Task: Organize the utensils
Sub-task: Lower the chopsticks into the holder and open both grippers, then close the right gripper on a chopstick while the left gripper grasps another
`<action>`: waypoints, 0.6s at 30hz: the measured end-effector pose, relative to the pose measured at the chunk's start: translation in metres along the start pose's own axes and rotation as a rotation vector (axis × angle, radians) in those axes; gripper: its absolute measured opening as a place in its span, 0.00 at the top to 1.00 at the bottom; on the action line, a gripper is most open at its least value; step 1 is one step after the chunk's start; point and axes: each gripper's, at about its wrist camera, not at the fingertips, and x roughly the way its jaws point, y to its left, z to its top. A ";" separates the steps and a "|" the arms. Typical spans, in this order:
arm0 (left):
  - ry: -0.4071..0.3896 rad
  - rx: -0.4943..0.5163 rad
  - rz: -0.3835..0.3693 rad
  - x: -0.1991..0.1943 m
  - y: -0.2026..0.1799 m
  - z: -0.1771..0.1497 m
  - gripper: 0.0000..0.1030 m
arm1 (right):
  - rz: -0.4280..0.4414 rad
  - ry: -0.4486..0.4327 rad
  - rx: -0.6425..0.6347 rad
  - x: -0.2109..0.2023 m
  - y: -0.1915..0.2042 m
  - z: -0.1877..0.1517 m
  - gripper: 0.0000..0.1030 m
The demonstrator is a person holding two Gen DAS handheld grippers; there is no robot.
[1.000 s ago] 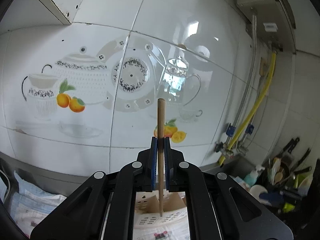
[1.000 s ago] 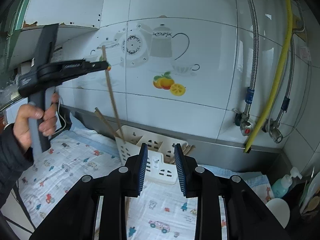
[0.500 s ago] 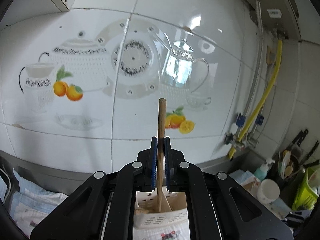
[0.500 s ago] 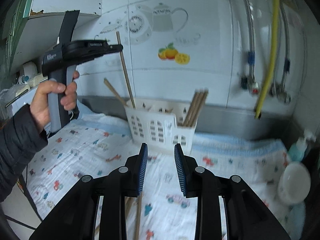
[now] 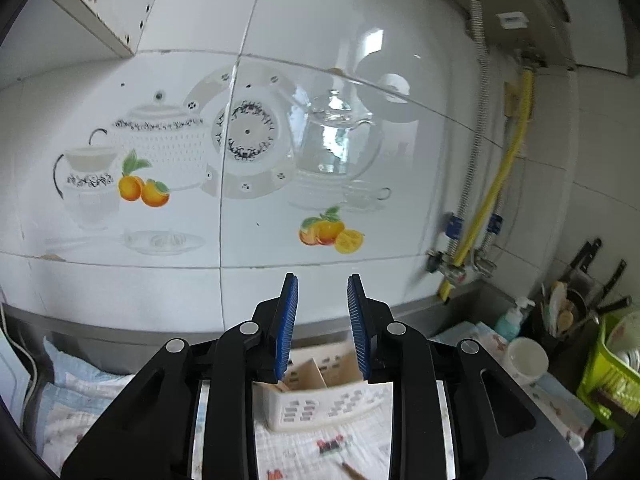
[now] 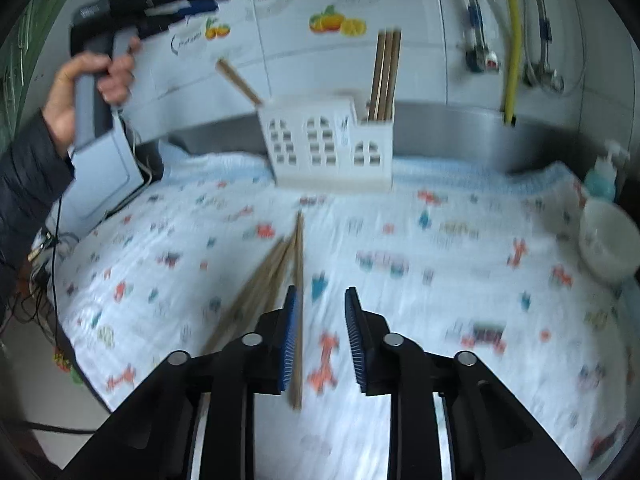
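The left hand-held gripper (image 5: 322,322) is spread wide, holding nothing, above the white utensil holder (image 6: 328,148). The right hand-held gripper (image 6: 320,338) is equally wide over loose chopsticks (image 6: 276,276) on the worktop (image 6: 440,280).

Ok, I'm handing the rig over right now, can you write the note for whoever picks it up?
Left gripper: open, empty, raised over the white holder.
Right gripper: open, empty, low over the loose chopsticks on the printed cloth.
Done: three chopsticks stand upright in the holder's right compartment; one more leans out of its left side.
Left: the bundle on the cloth, beside the right gripper's left finger, not yet gripped. Views are blurred, so count them yourself.
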 end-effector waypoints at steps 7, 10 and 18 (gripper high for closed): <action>0.080 0.074 -0.019 -0.052 -0.025 -0.057 0.75 | 0.018 0.057 0.008 0.015 0.007 -0.038 0.83; 0.133 0.075 -0.034 -0.070 -0.030 -0.091 0.75 | 0.019 0.073 -0.010 0.024 0.013 -0.044 0.85; 0.298 0.012 -0.039 -0.089 -0.016 -0.170 0.75 | -0.018 0.105 -0.047 0.050 0.020 -0.045 0.88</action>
